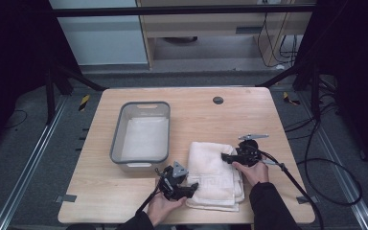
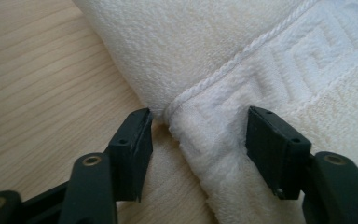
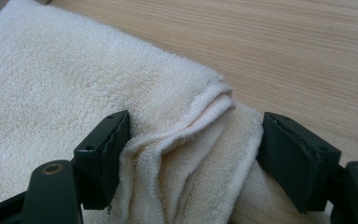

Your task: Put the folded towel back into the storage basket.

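Towel point(image 2: 242, 56) runs past both gripper views' edges.

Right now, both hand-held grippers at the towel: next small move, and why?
Probably close both on the cloth. The left hand-held gripper straddles the folded towel at its corded edge, and the right hand-held gripper brackets a bunched corner. Neither looks clamped yet, so a lift would likely slip. The bin sits beside the towel.

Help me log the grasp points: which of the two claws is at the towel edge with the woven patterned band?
The left claw: its jaws straddle the folded towel edge where a corded line and raised patterned band run. The right claw straddles plain, bunched terry layers.
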Tool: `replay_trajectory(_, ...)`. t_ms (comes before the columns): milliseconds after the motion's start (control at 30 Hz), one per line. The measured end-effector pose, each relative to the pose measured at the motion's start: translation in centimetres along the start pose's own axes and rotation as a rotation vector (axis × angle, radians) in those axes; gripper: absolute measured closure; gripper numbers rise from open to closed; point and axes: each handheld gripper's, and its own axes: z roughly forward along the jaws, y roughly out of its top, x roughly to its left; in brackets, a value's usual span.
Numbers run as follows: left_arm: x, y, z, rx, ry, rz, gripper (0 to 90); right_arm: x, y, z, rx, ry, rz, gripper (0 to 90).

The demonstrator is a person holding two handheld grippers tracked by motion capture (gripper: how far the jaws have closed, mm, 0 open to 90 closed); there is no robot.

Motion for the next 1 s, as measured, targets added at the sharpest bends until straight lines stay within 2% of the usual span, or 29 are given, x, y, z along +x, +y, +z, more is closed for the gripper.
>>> replay_trajectory(133,0.0,0.1,0.1,0.011,-0.027,-0.008,48.4,0.0,0.0,-0.1,0.005,0.011,0.001,30.6)
replay_trajectory(400,0.0,0.3,0.1,0.020,-0.068,-0.017,60.9,0.0,0.2,-0.2,0.037,0.086,0.054,51.9)
replay_trajectory(567,0.0,0.3,0.0,0.019,-0.088,-0.029,69.1,0.1,0.3,-0.4,0.037,0.108,0.052,62.9)
replay_trajectory(733,0.2,0.3,-0.2,0.013,-0.118,-0.050,74.2,0.2,0.5,-0.6,0.033,0.116,0.047,65.9)
replay_trajectory(1000,0.0,0.6,-1.2,-0.030,-0.137,-0.041,76.0,0.7,1.0,-1.7,-0.003,0.112,0.013,66.1)
